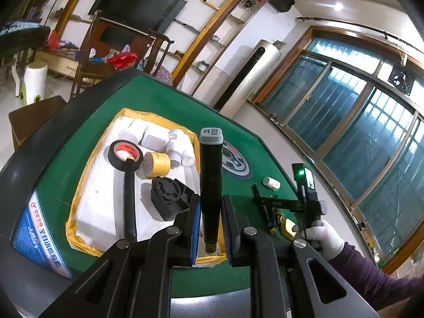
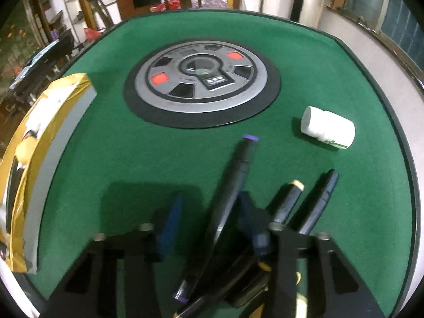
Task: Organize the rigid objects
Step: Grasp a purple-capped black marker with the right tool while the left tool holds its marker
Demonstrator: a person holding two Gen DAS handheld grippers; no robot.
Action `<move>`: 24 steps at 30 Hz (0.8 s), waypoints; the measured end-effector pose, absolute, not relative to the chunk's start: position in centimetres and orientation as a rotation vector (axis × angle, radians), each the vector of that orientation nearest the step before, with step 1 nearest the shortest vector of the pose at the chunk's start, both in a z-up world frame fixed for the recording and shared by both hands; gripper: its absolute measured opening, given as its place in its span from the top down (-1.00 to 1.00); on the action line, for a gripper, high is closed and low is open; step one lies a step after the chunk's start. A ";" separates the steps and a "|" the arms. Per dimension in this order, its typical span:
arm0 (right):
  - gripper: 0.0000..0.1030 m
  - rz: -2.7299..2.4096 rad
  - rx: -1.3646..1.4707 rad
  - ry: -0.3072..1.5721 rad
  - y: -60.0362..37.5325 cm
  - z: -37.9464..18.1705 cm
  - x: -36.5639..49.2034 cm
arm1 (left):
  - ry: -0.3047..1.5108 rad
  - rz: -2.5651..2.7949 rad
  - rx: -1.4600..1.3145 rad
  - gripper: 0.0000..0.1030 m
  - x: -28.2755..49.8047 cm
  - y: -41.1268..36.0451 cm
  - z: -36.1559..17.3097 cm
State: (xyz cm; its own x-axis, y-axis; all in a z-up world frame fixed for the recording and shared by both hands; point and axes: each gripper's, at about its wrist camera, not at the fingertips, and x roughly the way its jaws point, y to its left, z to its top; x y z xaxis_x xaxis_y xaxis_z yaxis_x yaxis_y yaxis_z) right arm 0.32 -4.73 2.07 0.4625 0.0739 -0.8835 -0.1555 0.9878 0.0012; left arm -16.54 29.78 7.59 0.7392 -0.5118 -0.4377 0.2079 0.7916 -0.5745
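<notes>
My left gripper (image 1: 210,212) is shut on a black marker with a grey cap (image 1: 211,175), held upright above the near edge of a white tray with yellow-taped rim (image 1: 79,185). In the tray lie a black tape roll (image 1: 124,155), a yellow tape roll (image 1: 157,164), a black fan (image 1: 169,194), a black rod (image 1: 130,198) and white fittings (image 1: 177,145). My right gripper (image 2: 209,217) is open over the green table (image 2: 106,153), its jaws on either side of a purple-capped marker (image 2: 233,180). Two more markers (image 2: 307,201) lie to its right. A white bottle (image 2: 327,127) lies further right.
A round grey control panel (image 2: 202,79) sits in the table's centre. The tray's corner (image 2: 53,122) shows at the left in the right wrist view. The right gripper's body and gloved hand (image 1: 322,232) show in the left wrist view, near the white bottle (image 1: 271,183).
</notes>
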 end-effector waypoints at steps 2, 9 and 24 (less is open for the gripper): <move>0.69 0.183 -0.051 1.080 -4.7 2.2 -0.3 | 0.633 -0.410 -0.528 0.72 -16.4 29.9 7.6; 0.72 0.351 0.070 0.995 -3.9 4.9 -3.0 | 0.664 -0.386 -0.531 0.72 -16.5 31.5 7.8; 0.71 0.777 0.251 1.005 7.6 10.1 -4.6 | 0.823 -0.303 -0.424 0.71 -13.4 33.8 8.4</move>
State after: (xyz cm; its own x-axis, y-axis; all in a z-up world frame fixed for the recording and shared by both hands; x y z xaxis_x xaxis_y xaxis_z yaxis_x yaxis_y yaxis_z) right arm -4.58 7.60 10.06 0.3000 0.6868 -0.6621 -0.4681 0.7107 0.5252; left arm -13.43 33.80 8.39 0.6447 -0.4184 -0.6398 0.0964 0.8747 -0.4749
